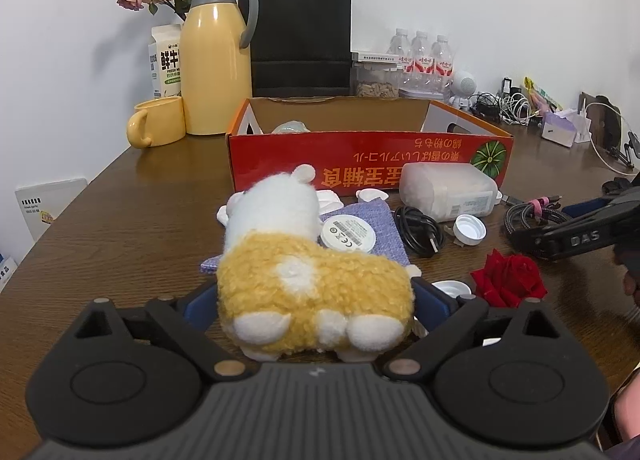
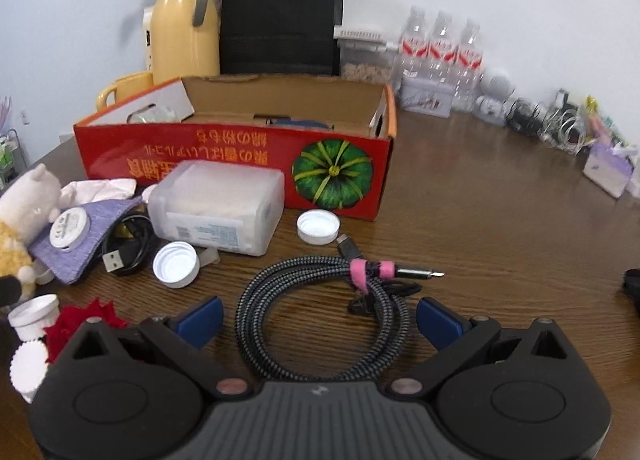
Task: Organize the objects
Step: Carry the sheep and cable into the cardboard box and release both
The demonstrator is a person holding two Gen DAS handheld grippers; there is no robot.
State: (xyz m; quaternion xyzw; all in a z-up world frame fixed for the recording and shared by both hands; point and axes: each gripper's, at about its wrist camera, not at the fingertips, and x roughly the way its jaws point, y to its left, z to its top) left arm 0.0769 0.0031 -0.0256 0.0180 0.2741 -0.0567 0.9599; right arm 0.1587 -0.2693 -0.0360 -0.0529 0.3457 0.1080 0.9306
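Note:
A yellow-and-white plush toy (image 1: 312,284) stands on the wooden table between the blue pads (image 1: 200,306) of my left gripper (image 1: 316,296). The jaws stand wide. The pads sit right at the fur on both sides, and I see no squeeze. My right gripper (image 2: 320,320) is open low over a coiled braided cable (image 2: 312,300) with a pink strap, which lies between its fingers untouched. The red cardboard box (image 1: 360,164) (image 2: 240,156) stands open behind both, with a few items inside.
In front of the box lie a translucent plastic container (image 2: 216,208), white caps (image 2: 318,226), a black USB cable (image 1: 420,228), a purple cloth (image 1: 376,216) under a round white device (image 1: 348,236), and a red rose (image 1: 508,280). Yellow thermos (image 1: 216,60), mug (image 1: 156,128), black bag (image 1: 300,36) and bottles (image 1: 424,56) line the back.

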